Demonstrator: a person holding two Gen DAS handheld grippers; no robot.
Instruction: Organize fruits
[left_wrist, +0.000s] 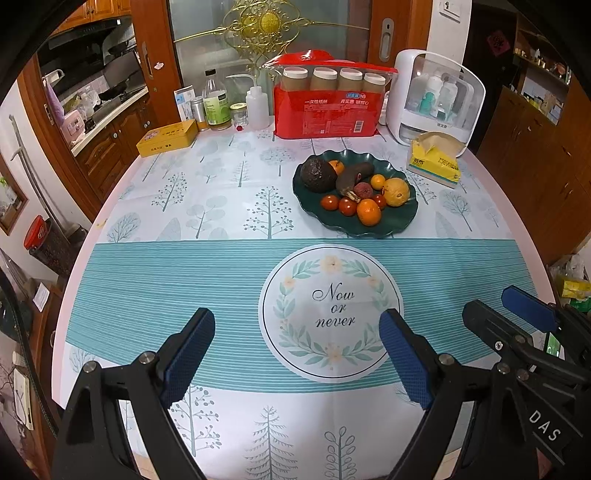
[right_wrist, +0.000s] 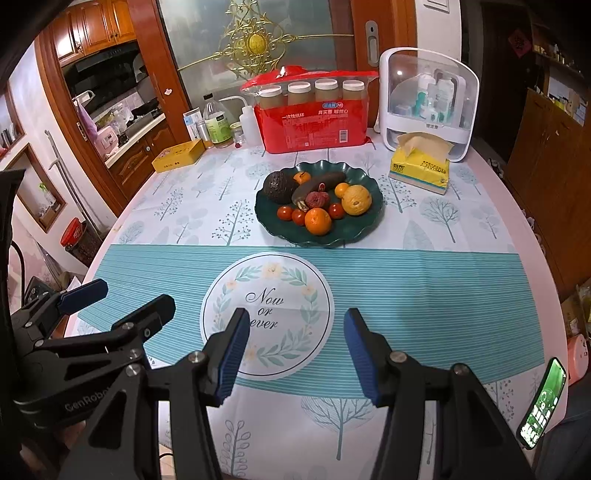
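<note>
A dark green scalloped plate (left_wrist: 400, 218) (right_wrist: 354, 230) stands at the table's middle and holds the fruit: a dark avocado (left_wrist: 317, 174) (right_wrist: 279, 187), an overripe banana (left_wrist: 352, 176) (right_wrist: 319, 184), a yellow citrus (left_wrist: 397, 192) (right_wrist: 356, 199), an orange mandarin (left_wrist: 368, 212) (right_wrist: 318, 221), small tomatoes (left_wrist: 330, 202) (right_wrist: 285, 213) and a lychee (left_wrist: 364, 191) (right_wrist: 316, 200). My left gripper (left_wrist: 297, 349) hangs open and empty over the near cloth, well short of the plate. The right gripper (right_wrist: 295, 350) (left_wrist: 496, 310) is open too, nothing between its pads, beside the left one.
Behind the plate stand a red pack of paper cups (left_wrist: 328, 99), a white cosmetics box (left_wrist: 437, 99), a yellow tissue pack (left_wrist: 436, 158), a yellow tin (left_wrist: 168, 138) and bottles (left_wrist: 216, 103). A phone (right_wrist: 543, 404) lies at the near right edge. A patterned cloth (left_wrist: 184, 288) covers the table.
</note>
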